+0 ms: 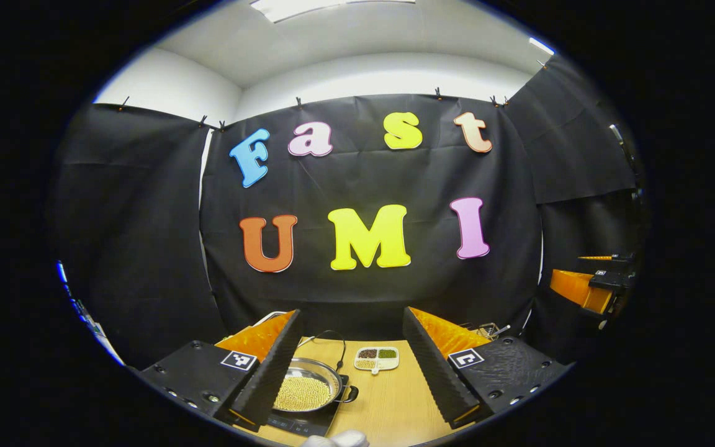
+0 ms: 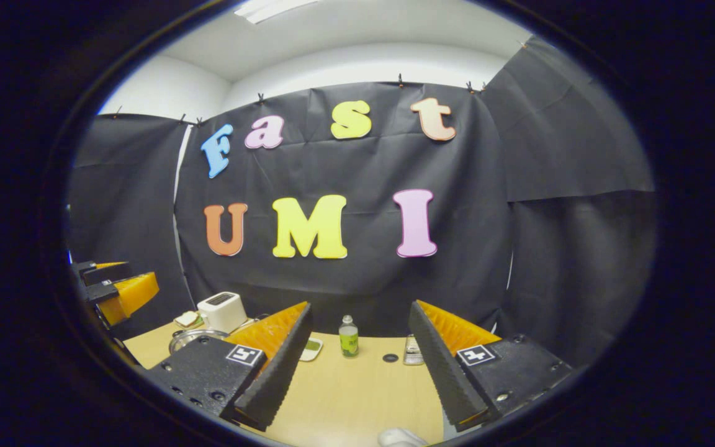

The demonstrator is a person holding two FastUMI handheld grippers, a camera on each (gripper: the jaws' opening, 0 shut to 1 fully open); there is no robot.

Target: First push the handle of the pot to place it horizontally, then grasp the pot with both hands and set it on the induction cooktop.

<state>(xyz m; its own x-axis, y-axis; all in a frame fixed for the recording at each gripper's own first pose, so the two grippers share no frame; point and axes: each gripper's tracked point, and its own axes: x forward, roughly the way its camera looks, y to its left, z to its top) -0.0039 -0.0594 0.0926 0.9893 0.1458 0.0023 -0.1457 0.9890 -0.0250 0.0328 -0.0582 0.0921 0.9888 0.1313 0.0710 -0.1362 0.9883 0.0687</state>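
Here, the fingers of the left gripper (image 1: 351, 372) are held wide apart with nothing between them, raised well above the counter (image 1: 395, 403) and level with the booth wall. The fingers of the right gripper (image 2: 357, 366) are likewise spread and empty. Such a raised, open pose is judged to suit either a rest position or hands drawn back from work, since nothing is gripped.

Beyond the left fingers, in the left gripper view, the pot (image 1: 306, 388) is seen resting on the induction cooktop (image 1: 308, 422), filled with small pale beads. A short side handle (image 1: 350, 393) projects from its right rim, and a thin dark loop rises behind it. From this placement the setting-down step is judged to be done already. Just past the pot a small divided dish (image 1: 377, 358) of grains is laid on the counter. The right gripper is caught far off at the right edge of this view.

In the right gripper view, different things are offered: a small bottle (image 2: 349, 336) stands between the fingers farther back, a white toaster (image 2: 222, 311) is set at the left, and the pot's rim (image 2: 193, 338) peeps out beside the finger base. The left gripper is caught at the far left edge.
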